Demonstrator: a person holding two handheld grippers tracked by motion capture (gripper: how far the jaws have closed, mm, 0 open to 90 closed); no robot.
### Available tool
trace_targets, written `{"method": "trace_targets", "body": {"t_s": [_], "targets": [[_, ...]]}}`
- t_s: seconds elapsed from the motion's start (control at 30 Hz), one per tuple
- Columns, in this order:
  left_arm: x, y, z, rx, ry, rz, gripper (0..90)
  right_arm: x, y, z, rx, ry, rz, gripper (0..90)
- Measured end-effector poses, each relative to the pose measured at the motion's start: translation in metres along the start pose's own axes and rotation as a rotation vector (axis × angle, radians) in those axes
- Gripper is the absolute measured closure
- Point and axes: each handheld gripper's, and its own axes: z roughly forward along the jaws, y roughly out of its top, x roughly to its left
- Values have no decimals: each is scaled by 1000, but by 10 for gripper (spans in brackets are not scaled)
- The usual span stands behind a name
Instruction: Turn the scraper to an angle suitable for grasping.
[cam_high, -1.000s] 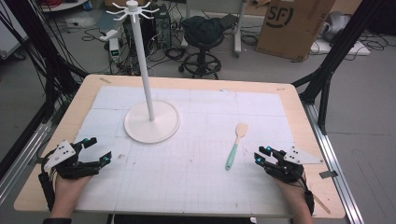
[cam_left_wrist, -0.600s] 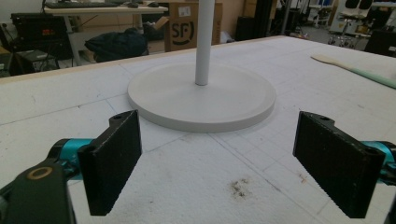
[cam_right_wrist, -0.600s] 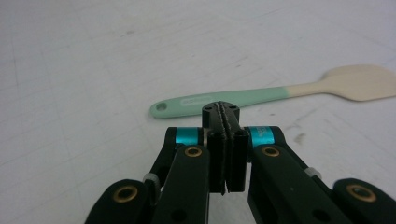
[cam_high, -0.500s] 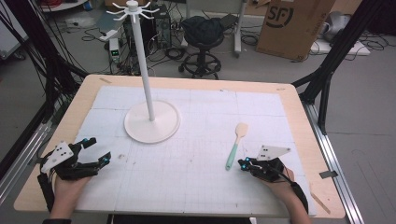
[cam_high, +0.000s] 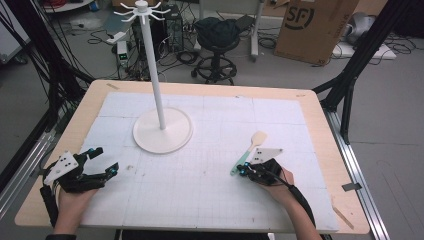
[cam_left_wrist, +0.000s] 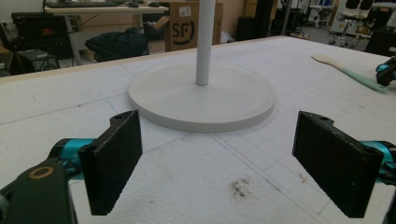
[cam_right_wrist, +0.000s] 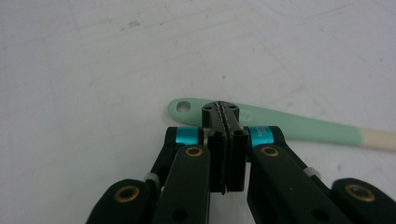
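A spatula (cam_high: 248, 151) with a mint-green handle and a pale wooden head lies flat on the white mat, right of centre. In the right gripper view its handle (cam_right_wrist: 299, 126) runs across just beyond my right gripper (cam_right_wrist: 226, 116), whose jaws are pressed together with nothing between them. The right gripper (cam_high: 241, 171) sits low at the handle's near end, by the hanging hole. My left gripper (cam_high: 106, 160) rests at the table's front left, open, with bare mat between its jaws (cam_left_wrist: 224, 163). It points at the white stand's round base (cam_left_wrist: 201, 100).
A tall white pole with hooks at its top (cam_high: 152, 75) rises from a round base (cam_high: 162, 131) on the mat's left half. The wooden table edge (cam_high: 320, 125) borders the mat. Beyond the table are a stool, a cardboard box and cables.
My right gripper has moved left along the front of the table to the spatula handle's near end, and its jaws have closed. The left gripper has stayed put.
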Motion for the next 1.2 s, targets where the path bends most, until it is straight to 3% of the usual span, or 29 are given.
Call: {"method": "trace_targets", "body": {"t_s": [0.33, 0.5, 0.73, 0.87, 1.13, 1.2], "targets": [[0, 0, 0, 0, -1, 0, 166, -16, 43, 46, 44, -9, 25, 900], [0, 0, 0, 1, -4, 4, 167, -26, 56, 62, 40, -16, 34, 900], [0, 0, 0, 1, -5, 6, 169, -44, 77, 87, 55, -56, 37, 900], [0, 0, 0, -6, -6, 2, 170, -61, 89, 103, 62, -96, 75, 900], [-1, -1, -1, -16, -10, 5, 177, -87, 95, 114, 57, -140, 151, 900], [-1, -1, -2, -20, -8, 6, 178, -97, 98, 118, 59, -176, 162, 900]]}}
